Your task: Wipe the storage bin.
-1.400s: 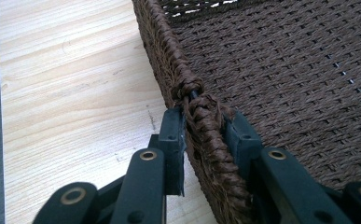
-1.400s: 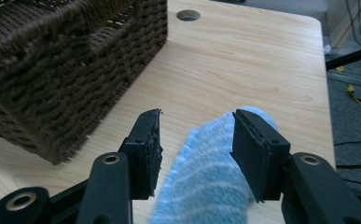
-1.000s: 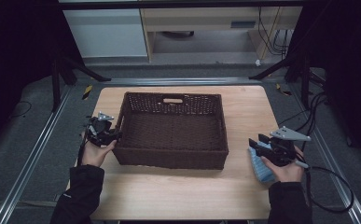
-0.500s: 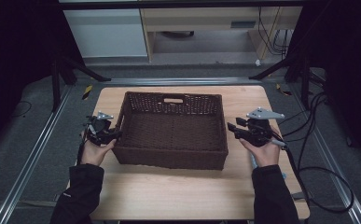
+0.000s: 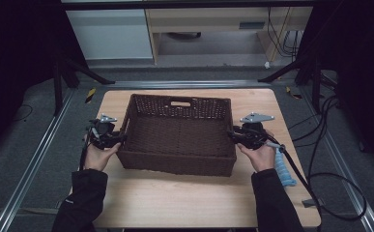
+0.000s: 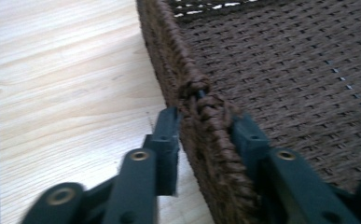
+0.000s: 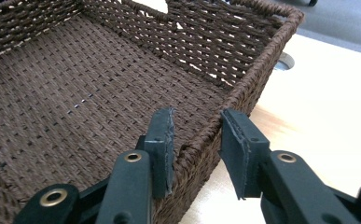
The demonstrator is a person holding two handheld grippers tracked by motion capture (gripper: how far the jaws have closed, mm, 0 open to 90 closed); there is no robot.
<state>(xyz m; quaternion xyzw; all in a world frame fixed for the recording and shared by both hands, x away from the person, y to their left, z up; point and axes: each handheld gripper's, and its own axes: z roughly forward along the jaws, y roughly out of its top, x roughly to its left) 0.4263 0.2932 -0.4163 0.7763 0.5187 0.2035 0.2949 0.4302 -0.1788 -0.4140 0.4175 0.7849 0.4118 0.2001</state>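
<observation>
The likeliest trouble is an uneven lift. The basket is wide and woven, and each gripper straddles only a thin stretch of side rim. If one side clamps before the other, or one hand rises first, the basket could tilt, twist between the pads or slide free. The weave also gives under pressure, so a light pinch may slip off the rim's rounded top.

The left gripper has its jaws astride the left wall, one outside over the table and one inside over the woven floor. Its jaws have just been opening. The inner pad seems to lie against the braid, while a thin gap shows by the outer one, so the hold reads as loosened, not firm.

The right gripper stands over the right wall near the front corner, rim between its jaws. These have just been closing, yet space remains on both sides of the rim, more at the outer pad. It grips nothing so far.

In the high view the left gripper and right gripper sit at opposite sides, basket resting flat between them. A blue coiled cable lies just behind the right hand and could snag.
</observation>
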